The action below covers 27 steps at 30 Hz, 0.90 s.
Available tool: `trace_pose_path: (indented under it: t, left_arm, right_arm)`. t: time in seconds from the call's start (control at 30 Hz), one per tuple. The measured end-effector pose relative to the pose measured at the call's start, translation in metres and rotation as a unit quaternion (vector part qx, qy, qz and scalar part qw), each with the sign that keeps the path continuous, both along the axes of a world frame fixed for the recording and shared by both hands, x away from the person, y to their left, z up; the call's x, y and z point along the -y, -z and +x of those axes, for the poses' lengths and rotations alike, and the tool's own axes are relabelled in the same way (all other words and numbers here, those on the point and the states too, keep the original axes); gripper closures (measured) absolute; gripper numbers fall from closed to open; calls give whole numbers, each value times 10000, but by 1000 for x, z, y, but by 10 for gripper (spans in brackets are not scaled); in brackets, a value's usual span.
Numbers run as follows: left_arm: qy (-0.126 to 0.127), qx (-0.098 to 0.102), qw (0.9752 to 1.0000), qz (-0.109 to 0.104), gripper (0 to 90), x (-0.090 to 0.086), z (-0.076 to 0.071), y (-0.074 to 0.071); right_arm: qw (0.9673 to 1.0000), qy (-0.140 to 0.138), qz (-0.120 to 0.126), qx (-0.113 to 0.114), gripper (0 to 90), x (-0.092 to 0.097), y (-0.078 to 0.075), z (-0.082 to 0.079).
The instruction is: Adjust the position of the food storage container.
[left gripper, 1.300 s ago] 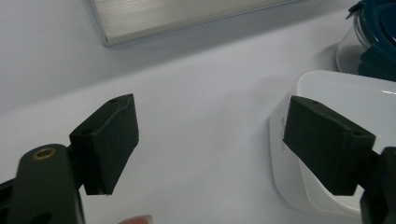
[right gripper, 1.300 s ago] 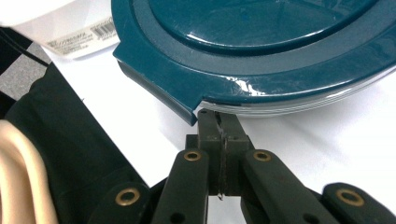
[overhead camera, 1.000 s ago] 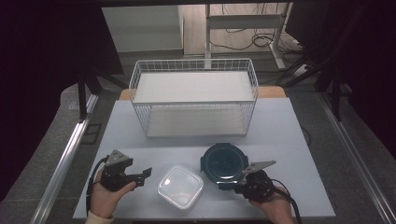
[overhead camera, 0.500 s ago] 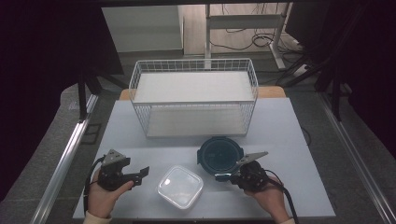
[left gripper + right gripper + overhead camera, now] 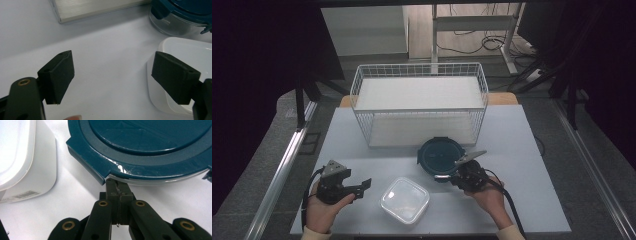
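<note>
A: Right tool [image 5: 451, 171] at lower centre-right, jaws pressed together, tips right at the rim of the blue-lidded tub [image 5: 439, 156], under a lid tab, as the right gripper view shows

B: And the tub?

A: Mid-frame on the desk [image 5: 522, 200], just in front of the wire basket [image 5: 419, 80]

B: Left tool [image 5: 362, 186]?

A: Lower left, jaws wide apart, nothing between them, just beside the white box [image 5: 405, 199] at lower centre
</note>
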<state>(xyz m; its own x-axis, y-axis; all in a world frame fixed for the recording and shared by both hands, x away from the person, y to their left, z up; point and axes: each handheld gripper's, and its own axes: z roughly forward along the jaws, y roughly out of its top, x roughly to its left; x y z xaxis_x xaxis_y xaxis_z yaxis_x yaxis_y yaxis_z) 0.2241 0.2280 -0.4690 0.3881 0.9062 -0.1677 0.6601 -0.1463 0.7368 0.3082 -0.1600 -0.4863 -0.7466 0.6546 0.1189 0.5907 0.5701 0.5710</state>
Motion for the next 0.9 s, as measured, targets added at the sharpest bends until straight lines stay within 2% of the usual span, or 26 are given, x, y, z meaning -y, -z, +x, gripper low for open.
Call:
trace_pose_path:
  t: [0.1, 0.2, 0.3, 0.37, 0.4, 0.43, 0.57, 0.63, 0.7, 0.73, 0.77, 0.8, 0.83, 0.9]
  left_arm:
    - [5, 7, 10000, 5, 179, 0, 0, 0]
    - [23, -1, 10000, -23, 179, 0, -1, -1]
    - [22, 7, 9999, -132, 199, -1, -1, -1]
    - [-14, 4, 9999, -153, 211, -2, 0, 0]
    - [-14, 4, 9999, -153, 212, -2, 0, 0]
    - [-8, -20, 9999, -160, 213, -2, -1, 0]
    - [30, 32, 9998, -199, 215, -1, -3, -4]
    - [43, 39, 9997, -241, 215, -1, -3, -5]
    - [46, 20, 9996, -268, 214, -2, -3, -5]
    - [46, 20, 9996, -268, 214, -2, -3, -5]
    - [47, -13, 9996, -264, 213, -3, -2, -3]
    - [47, -13, 9996, -264, 213, -3, -2, -3]
    - [40, -17, 9996, -275, 213, -3, -2, -3]
    - [26, 12, 9995, -301, 221, -3, -3, -4]
  right_arm:
    - [9999, 34, -51, 112, 892, -1, 0, -2]
    - [9999, 66, 87, 134, 892, 6, -5, -6]
    - [9994, 74, 116, 332, 892, 17, -15, -16]
    - [9984, 184, 138, 521, 891, 28, -24, -21]
    - [9984, 184, 138, 521, 891, 28, -24, -21]
    - [9968, 339, 283, 661, 891, 40, -32, -24]
    - [9934, 629, 609, 745, 886, 65, -41, -25]
    - [9912, 704, 831, 753, 823, 75, -41, -25]
    - [9884, 829, 1015, 761, 655, 82, -40, -24]
    - [9884, 829, 1015, 761, 655, 82, -40, -24]
    - [9859, 959, 1101, 811, 478, 84, -39, -23]
    - [9859, 959, 1101, 811, 478, 84, -39, -23]
    - [9845, 1044, 1132, 844, 388, 85, -39, -23]
    - [9836, 1088, 1167, 839, 337, 84, -39, -23]
